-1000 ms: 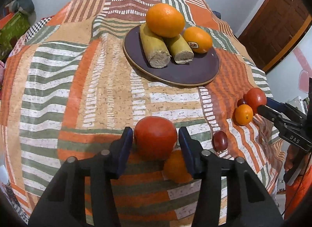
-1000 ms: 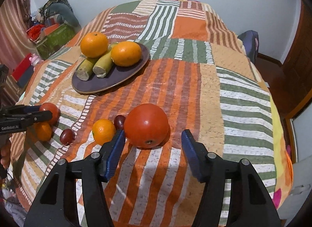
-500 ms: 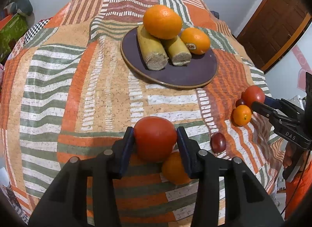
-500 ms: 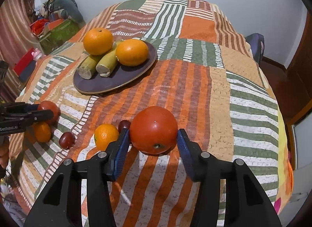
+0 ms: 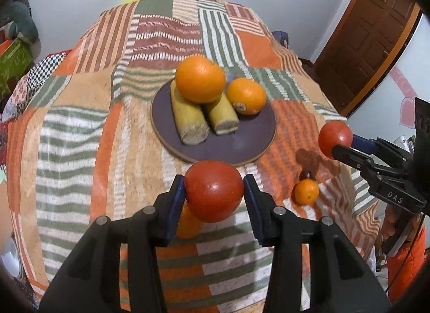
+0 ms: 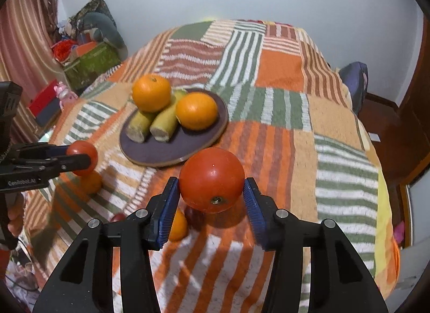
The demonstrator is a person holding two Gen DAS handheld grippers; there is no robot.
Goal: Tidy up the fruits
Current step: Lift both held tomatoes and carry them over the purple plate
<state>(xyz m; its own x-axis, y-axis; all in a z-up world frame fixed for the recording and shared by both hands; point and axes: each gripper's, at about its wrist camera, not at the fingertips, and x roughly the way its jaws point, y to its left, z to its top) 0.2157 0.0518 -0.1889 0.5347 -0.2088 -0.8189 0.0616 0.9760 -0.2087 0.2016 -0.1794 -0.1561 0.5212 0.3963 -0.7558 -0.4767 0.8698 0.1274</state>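
My left gripper (image 5: 214,192) is shut on a red tomato (image 5: 214,190) and holds it above the striped cloth, just short of the dark plate (image 5: 242,141). My right gripper (image 6: 211,193) is shut on a second red tomato (image 6: 211,180), also lifted, near the plate (image 6: 212,130). The plate carries two oranges (image 5: 200,79) and two yellow-green stalk pieces (image 5: 189,122). A small orange (image 5: 306,191) and a dark plum (image 5: 307,175) lie on the cloth. Another small orange (image 5: 188,223) sits under my left gripper.
The patchwork-covered table (image 6: 279,71) drops off at right toward a wooden door (image 5: 371,38). Boxes and clutter (image 6: 88,63) stand at the far left. In the right wrist view a small orange (image 6: 178,225) and plums lie below the gripper.
Both grippers closed on their tomatoes, lifted them off the cloth and moved forward toward the plate.
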